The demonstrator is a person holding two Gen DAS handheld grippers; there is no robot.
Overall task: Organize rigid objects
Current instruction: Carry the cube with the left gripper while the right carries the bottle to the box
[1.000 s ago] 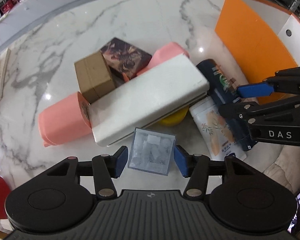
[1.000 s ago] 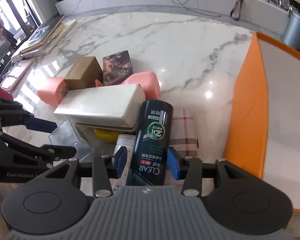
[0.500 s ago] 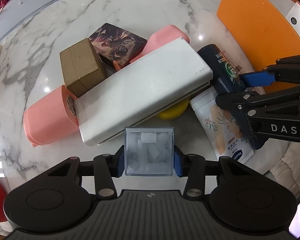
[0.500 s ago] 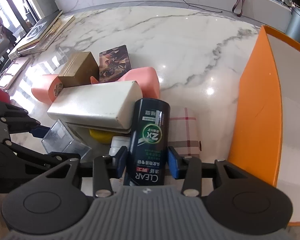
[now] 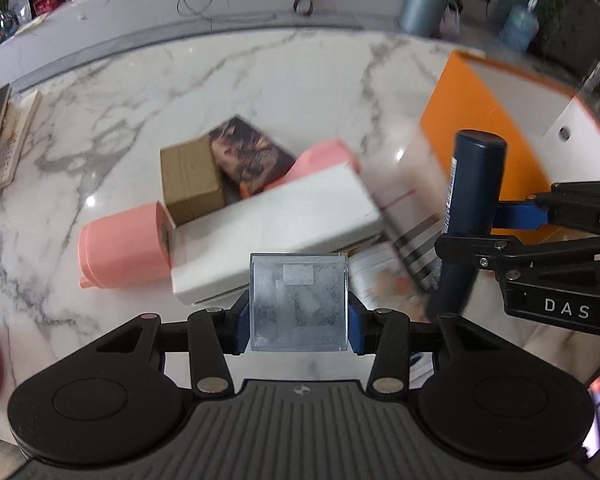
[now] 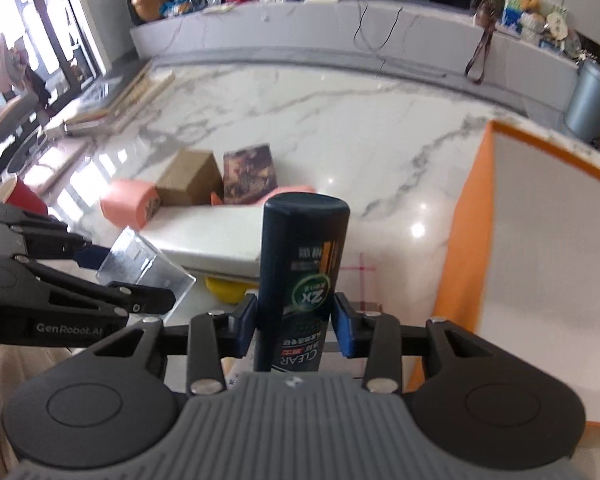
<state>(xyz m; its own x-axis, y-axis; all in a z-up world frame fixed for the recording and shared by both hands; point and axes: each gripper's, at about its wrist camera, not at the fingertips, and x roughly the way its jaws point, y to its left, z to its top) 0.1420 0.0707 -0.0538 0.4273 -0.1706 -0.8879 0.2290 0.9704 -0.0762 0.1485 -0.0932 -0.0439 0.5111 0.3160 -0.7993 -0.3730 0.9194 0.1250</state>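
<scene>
Left gripper (image 5: 299, 318): clenched on the clear plastic box (image 5: 299, 302); blue pads press its two side walls, and it hangs clear of the table.
Right gripper (image 6: 295, 322): its jaws have just been closing and now clamp the dark shampoo bottle (image 6: 302, 280) low on its body, the flat end pointing up and away.
Where the things are: both are off the marble table (image 6: 340, 128), above the pile: white long box (image 5: 276, 226), pink rolls (image 5: 120, 250), brown carton (image 5: 188, 180), patterned box (image 5: 250, 154).
Destination, likely: the orange bin (image 6: 466, 248), open at the right, near the bottle.
Doing it well: I'd carry both over level and unhurried; the bottle is gripped near one end, so it may swing. Clear the orange wall before lowering. Keep the two grippers apart, since they sit just beside each other.
Hand pose: both grippers angle steeply downward toward the table, the left one's fingers seen crossing the right's view from the left edge.
Risk: the smooth clear box may slip if the squeeze eases.
</scene>
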